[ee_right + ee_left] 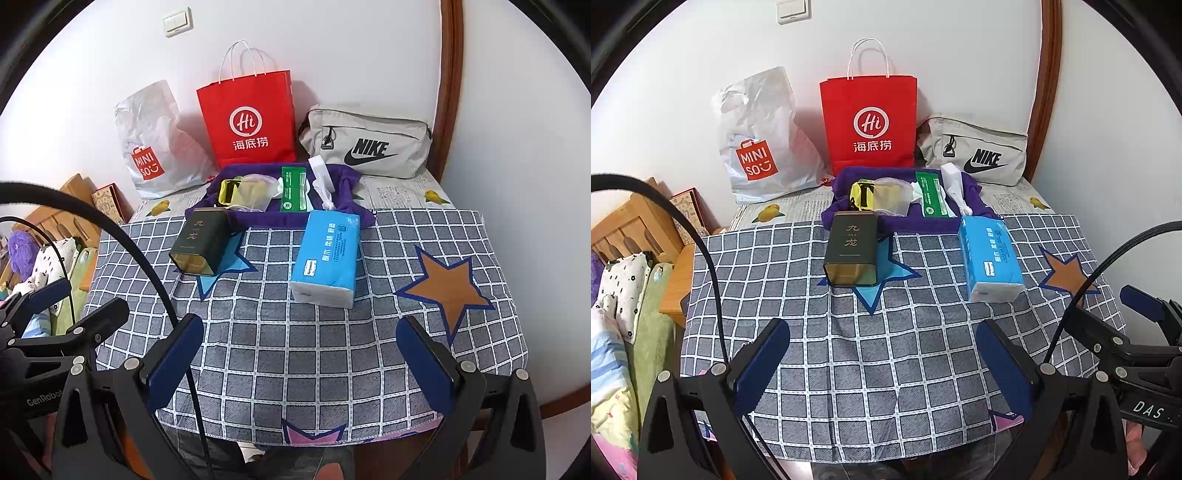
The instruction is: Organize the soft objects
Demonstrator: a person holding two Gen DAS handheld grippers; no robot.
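A blue pack of tissues [991, 258] [327, 254] lies on the checked tablecloth [871, 350] [295, 350] right of centre. A dark tin [851, 249] [201, 242] lies on its side to the left. Behind them a purple cloth tray [923, 218] [258, 218] holds a yellow tin [860, 194], a clear plastic bag [892, 195], a green packet [932, 197] [293, 188] and a white tissue pack [955, 184]. My left gripper [882, 365] is open and empty above the near edge. My right gripper [299, 362] is open and empty there too.
Against the wall stand a white Miniso bag [761, 140] [151, 140], a red paper bag [870, 122] [247, 118] and a grey Nike pouch [975, 147] [365, 140]. Bedding and a wooden frame [628, 229] lie left of the table.
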